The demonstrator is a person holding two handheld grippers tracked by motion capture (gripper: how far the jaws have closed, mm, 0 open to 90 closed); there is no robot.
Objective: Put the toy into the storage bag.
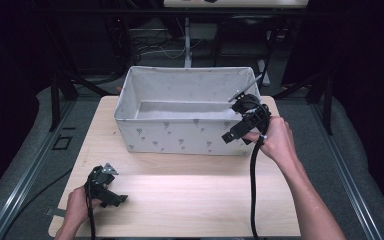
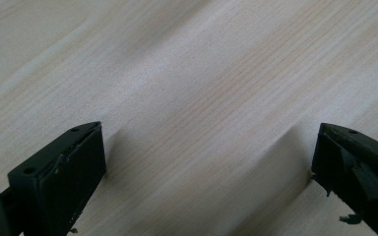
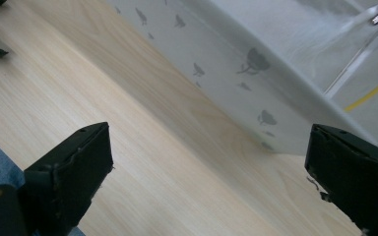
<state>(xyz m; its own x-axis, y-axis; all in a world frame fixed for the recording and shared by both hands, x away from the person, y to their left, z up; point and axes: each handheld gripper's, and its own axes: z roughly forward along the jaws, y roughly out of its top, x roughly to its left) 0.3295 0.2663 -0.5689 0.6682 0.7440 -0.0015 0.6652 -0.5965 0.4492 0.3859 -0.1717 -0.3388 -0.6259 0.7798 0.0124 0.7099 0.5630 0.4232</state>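
Fabric bin, white with grey prints, is seen at twelve o'clock on the wooden counter. The right gripper is held at the bin's near-right corner, at three o'clock, jaws spread and empty. The left gripper is kept low at eight o'clock, jaws spread over bare wood.

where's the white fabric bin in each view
High view: the white fabric bin stands at centre on the far half of the wooden table.
Left gripper view: table boards between black jaws.
Right gripper view: the bin's patterned wall runs across the upper right.
Shared landmark: the pale wooden table.
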